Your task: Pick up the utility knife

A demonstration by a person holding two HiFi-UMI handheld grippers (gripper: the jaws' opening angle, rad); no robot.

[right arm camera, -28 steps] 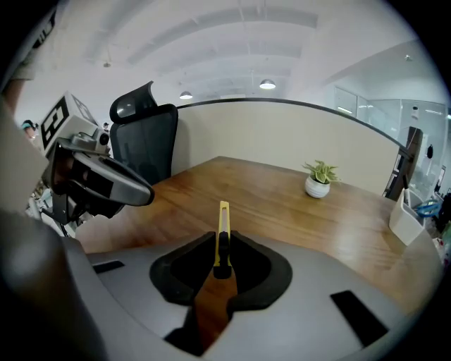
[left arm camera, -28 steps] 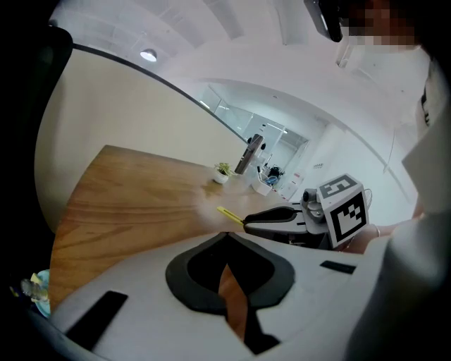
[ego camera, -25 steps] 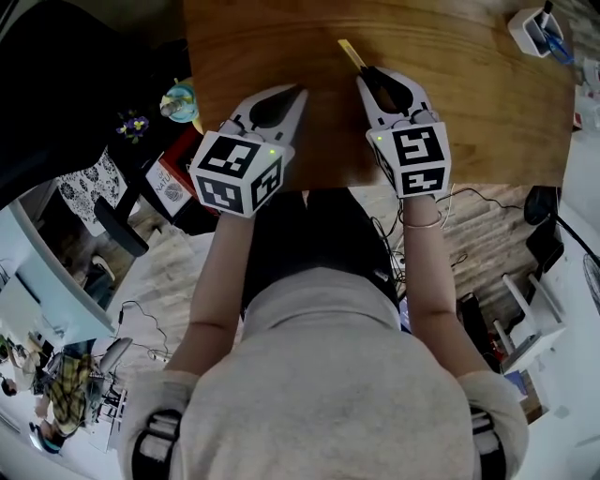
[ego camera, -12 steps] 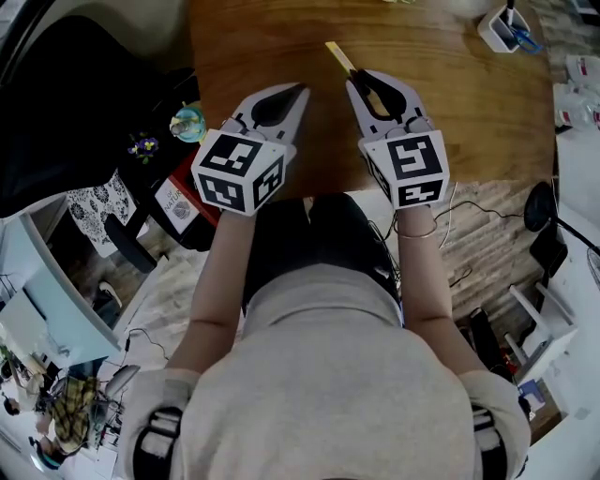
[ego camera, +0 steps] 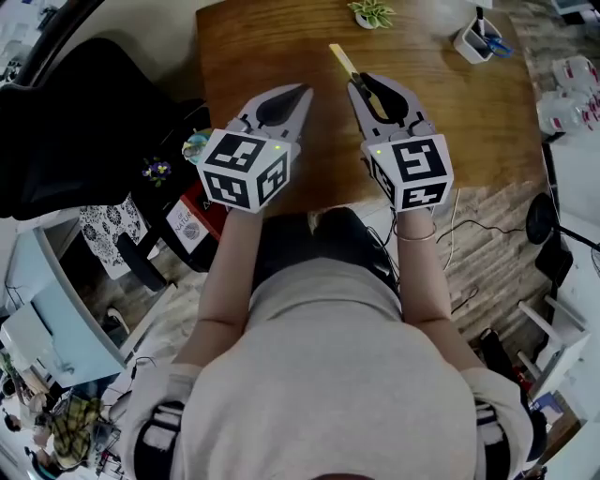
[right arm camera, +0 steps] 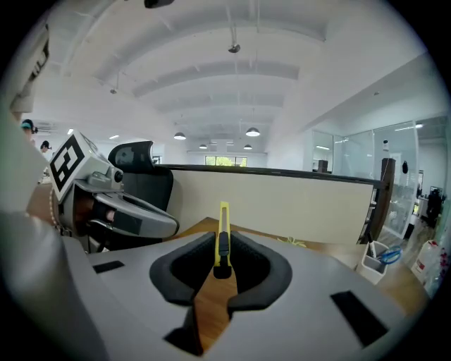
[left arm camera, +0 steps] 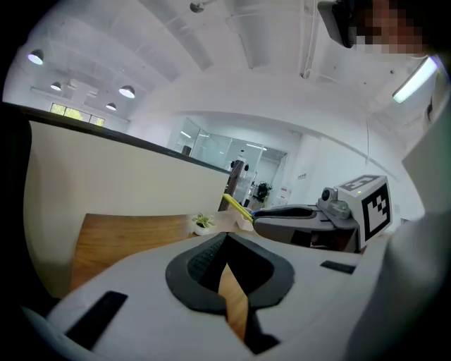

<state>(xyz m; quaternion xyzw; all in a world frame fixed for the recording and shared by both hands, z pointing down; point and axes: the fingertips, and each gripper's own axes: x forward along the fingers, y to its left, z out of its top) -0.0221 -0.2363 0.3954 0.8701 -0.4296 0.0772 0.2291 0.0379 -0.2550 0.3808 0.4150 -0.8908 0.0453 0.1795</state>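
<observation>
Slim yellow utility knife w/ black slider (right arm camera: 223,229) sits clamped in the right gripper (right arm camera: 223,262). Pads pinch its black rear end & the yellow body juts fwd past the tips, away from the person. Long axis runs nearly along the gripper's pointing line; in head view it angles slightly up-left over the brown wooden tabletop (ego camera: 469,103). It looks clear of the wood, tho the gap can't be read for sure.

Left gripper (ego camera: 302,92) is clenched on nothing: in its own view the tips meet & only wood shows thru the opening. It hangs just beside the right 1, to its left, not touching the knife. So the right hand alone has the knife, and any next move prob depends on keeping that end-grip firm, since most of the body overhangs in front.

Vs 1 s ago: same grip, same 2-gripper spacing, but both have risen. More of the table shows now, and the small green potted plant (ego camera: 372,12) at the far edge has come into view, w/ the white pen holder (ego camera: 478,39) further in-frame
</observation>
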